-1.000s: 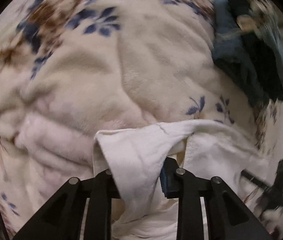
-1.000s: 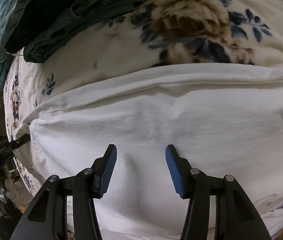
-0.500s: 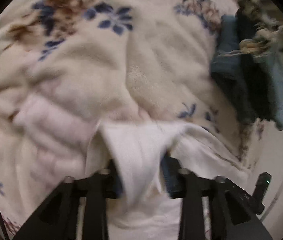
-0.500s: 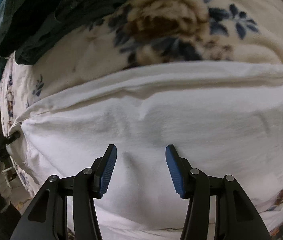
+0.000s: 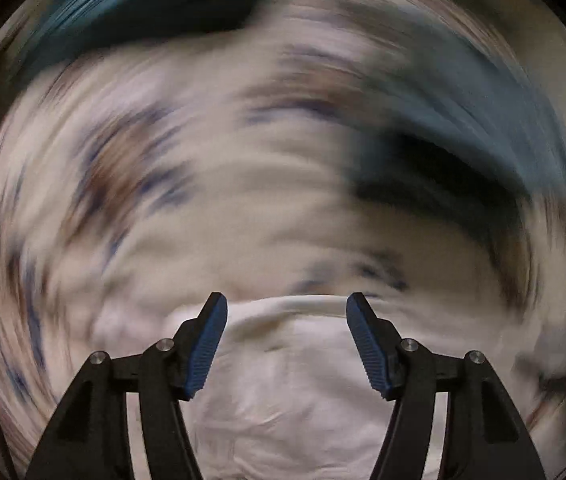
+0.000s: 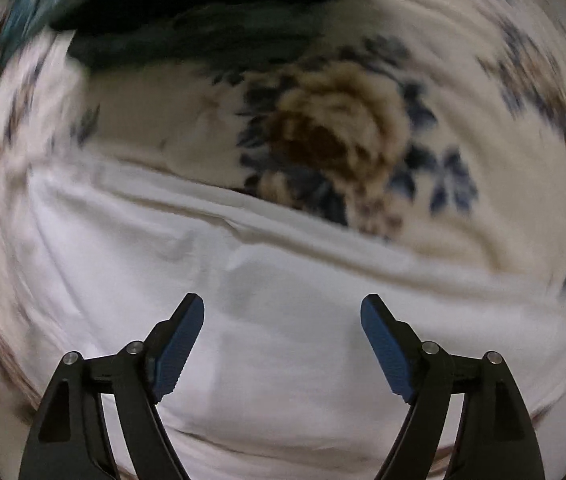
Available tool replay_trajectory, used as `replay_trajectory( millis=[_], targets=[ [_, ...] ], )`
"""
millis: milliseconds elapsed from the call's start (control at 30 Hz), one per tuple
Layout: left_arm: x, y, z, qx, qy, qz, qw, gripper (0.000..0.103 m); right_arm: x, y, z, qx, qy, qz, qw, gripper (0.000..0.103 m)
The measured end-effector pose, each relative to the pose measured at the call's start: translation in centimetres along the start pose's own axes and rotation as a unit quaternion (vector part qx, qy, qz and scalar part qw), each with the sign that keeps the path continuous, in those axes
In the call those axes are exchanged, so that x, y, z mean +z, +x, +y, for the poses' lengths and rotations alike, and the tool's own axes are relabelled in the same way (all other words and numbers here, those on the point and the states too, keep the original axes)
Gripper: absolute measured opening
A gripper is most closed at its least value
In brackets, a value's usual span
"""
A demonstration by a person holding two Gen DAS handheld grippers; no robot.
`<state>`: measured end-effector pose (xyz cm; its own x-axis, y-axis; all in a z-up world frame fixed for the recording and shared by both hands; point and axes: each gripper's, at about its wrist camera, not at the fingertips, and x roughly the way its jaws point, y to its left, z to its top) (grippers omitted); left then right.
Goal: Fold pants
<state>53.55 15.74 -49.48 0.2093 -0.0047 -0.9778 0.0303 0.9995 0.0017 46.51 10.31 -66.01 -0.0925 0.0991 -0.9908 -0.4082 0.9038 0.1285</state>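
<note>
White pants [image 6: 283, 320] lie folded flat on a cream floral blanket [image 6: 343, 128], filling the lower half of the right wrist view. My right gripper [image 6: 282, 314] hangs above them, pointing down, its jaws opening wide with nothing pressed between the blue pads. In the left wrist view the picture is heavily blurred by motion. There the white pants [image 5: 291, 380] lie below my left gripper [image 5: 286, 316], whose jaws are opening and stand apart, clear of the cloth.
Dark blue and teal clothes [image 6: 187, 4] are piled at the top of the right wrist view and show as a blurred dark band [image 5: 463, 160] in the left wrist view. The floral blanket [image 5: 123, 200] spreads all around the pants.
The left gripper let go of the white cloth it was pinching and swung quickly, blurring its view. The right gripper's jaws spread wider and it rolled and lifted a little above the pants.
</note>
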Motion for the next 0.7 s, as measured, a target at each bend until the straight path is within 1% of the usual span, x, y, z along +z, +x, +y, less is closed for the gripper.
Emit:
replay_trajectory(
  millis=[33, 67, 100, 133, 167, 200, 233, 267, 300, 333, 367, 400, 433, 467, 533, 567, 600, 633, 667, 700],
  targets=[
    [0.1, 1.0, -4.1, 0.012, 0.067, 0.012, 0.9976, 0.06, 0.5, 0.1, 0.3, -0.012, -0.036, 0.005, 0.999, 0.083],
    [0.1, 2.2, -7.8, 0.034, 0.15, 0.031, 0.9876, 0.06, 0.8, 0.3, 0.5, -0.028, -0.071, 0.01, 0.997, 0.083],
    [0.2, 3.3, -10.1, 0.047, 0.199, 0.045, 0.9778, 0.06, 1.2, 0.6, 0.6, -0.049, -0.119, 0.02, 0.992, 0.083],
    [0.1, 4.9, -12.3, 0.049, 0.25, 0.07, 0.9644, 0.06, 1.4, 0.9, 0.5, -0.058, -0.143, 0.031, 0.988, 0.083],
    [-0.2, 5.9, -14.0, 0.056, 0.285, 0.085, 0.953, 0.06, 1.5, 1.3, 0.3, -0.065, -0.169, 0.045, 0.983, 0.083],
    [-0.5, 7.2, -15.1, 0.056, 0.322, 0.105, 0.9392, 0.06, 1.5, 1.8, 0.0, -0.07, -0.192, 0.059, 0.977, 0.083],
    [-1.1, 7.8, -16.4, 0.057, 0.345, 0.119, 0.9294, 0.06, 1.5, 2.3, -0.4, -0.068, -0.211, 0.076, 0.972, 0.083],
    [-1.3, 9.4, -17.5, 0.063, 0.381, 0.14, 0.9118, 0.06, 1.5, 2.9, -0.9, -0.064, -0.224, 0.093, 0.968, 0.083],
    [-1.6, 10.4, -17.8, 0.059, 0.399, 0.16, 0.901, 0.06, 1.4, 3.7, -1.5, -0.058, -0.238, 0.115, 0.963, 0.083],
    [-2.1, 11.8, -18.1, 0.055, 0.422, 0.188, 0.8854, 0.06, 1.4, 4.3, -1.7, -0.051, -0.244, 0.127, 0.96, 0.083],
    [-2.4, 12.5, -18.0, 0.057, 0.437, 0.204, 0.8743, 0.061, 1.4, 4.9, -2.1, -0.042, -0.247, 0.139, 0.958, 0.083],
    [-2.7, 13.5, -17.8, 0.055, 0.445, 0.223, 0.8655, 0.062, 1.3, 5.5, -2.7, -0.029, -0.247, 0.15, 0.957, 0.082],
    [-2.8, 14.3, -17.5, 0.051, 0.448, 0.238, 0.8604, 0.064, 1.3, 5.8, -2.7, -0.022, -0.245, 0.151, 0.957, 0.08],
    [-2.6, 15.0, -17.1, 0.047, 0.446, 0.245, 0.8593, 0.064, 1.2, 6.0, -2.9, -0.015, -0.242, 0.151, 0.958, 0.074],
    [-1.9, 15.6, -16.0, 0.035, 0.434, 0.254, 0.8637, 0.064, 0.9, 5.5, -3.2, -0.001, -0.242, 0.139, 0.96, 0.06],
    [-1.3, 15.5, -15.5, 0.026, 0.424, 0.257, 0.8679, 0.064, 0.6, 4.9, -3.4, 0.009, -0.242, 0.128, 0.962, 0.045],
    [-0.8, 15.3, -14.9, 0.016, 0.415, 0.257, 0.8725, 0.064, 0.1, 3.9, -4.0, 0.035, -0.24, 0.118, 0.963, 0.021],
    [-0.1, 14.9, -14.1, 0.004, 0.403, 0.255, 0.8787, 0.064, -0.3, 3.3, -4.7, 0.061, -0.235, 0.117, 0.963, 0.016],
    [0.6, 14.5, -13.4, -0.003, 0.396, 0.252, 0.883, 0.064, -1.0, 2.4, -5.2, 0.082, -0.237, 0.109, 0.962, 0.016],
    [1.1, 14.1, -12.8, -0.007, 0.39, 0.249, 0.8864, 0.064, -1.8, 1.5, -5.6, 0.087, -0.248, 0.1, 0.96, 0.016]
  ],
)
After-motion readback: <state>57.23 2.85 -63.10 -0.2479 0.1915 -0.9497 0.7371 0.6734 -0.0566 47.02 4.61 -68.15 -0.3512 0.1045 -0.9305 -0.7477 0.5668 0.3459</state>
